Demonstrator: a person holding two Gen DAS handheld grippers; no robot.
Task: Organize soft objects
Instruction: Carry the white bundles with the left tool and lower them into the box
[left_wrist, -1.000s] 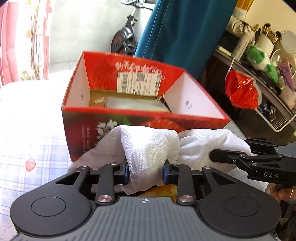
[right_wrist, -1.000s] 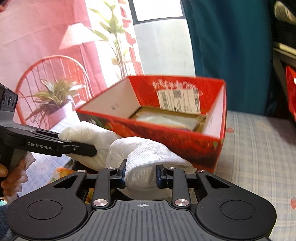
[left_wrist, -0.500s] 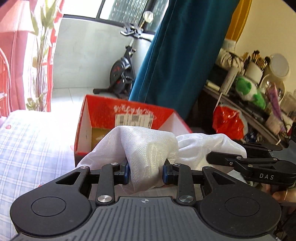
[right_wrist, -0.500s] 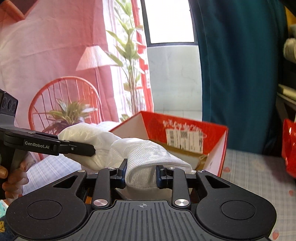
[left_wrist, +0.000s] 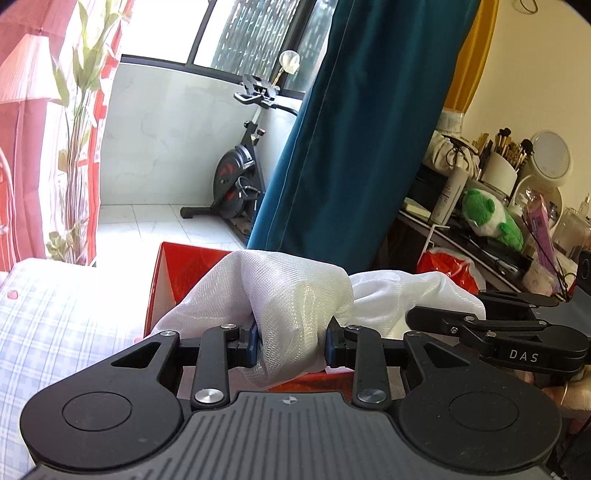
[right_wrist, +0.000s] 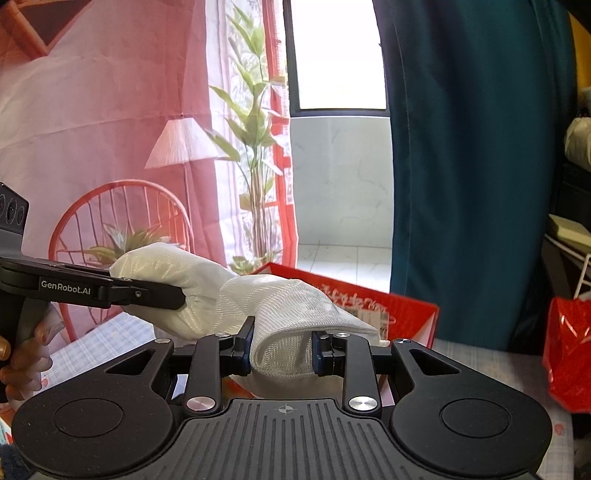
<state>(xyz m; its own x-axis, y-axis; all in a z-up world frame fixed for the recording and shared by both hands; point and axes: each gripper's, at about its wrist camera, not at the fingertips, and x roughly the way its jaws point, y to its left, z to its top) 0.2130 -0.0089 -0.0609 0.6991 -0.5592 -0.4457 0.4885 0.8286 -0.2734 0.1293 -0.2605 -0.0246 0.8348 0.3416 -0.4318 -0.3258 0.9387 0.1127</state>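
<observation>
Both sets of jaws are clenched on the same white mesh cloth (left_wrist: 295, 295): the left gripper (left_wrist: 291, 345) pinches one bunched fold between its blue pads, and the right gripper (right_wrist: 282, 349) pinches another fold just beside it. The cloth hangs between the two in the air, above the near edge of the red box (right_wrist: 369, 299), which sits on the checked bedsheet (left_wrist: 55, 314).

The step in hand looks like carrying the cloth over into the box. To do it well, I would keep both grips firm and level with each other so the slack middle does not sag, bring the bundle clear over the near wall, lower it well inside, and only then let go. Loose mesh may catch on the cardboard rim or drape over it.

Around the bed: a teal curtain (left_wrist: 351, 129) right behind the box, an exercise bike (left_wrist: 236, 177) on the balcony, and a crowded shelf (left_wrist: 461, 236) with a green plush toy (left_wrist: 487, 218) and a red plastic bag (right_wrist: 569, 350) near the right gripper's side.
</observation>
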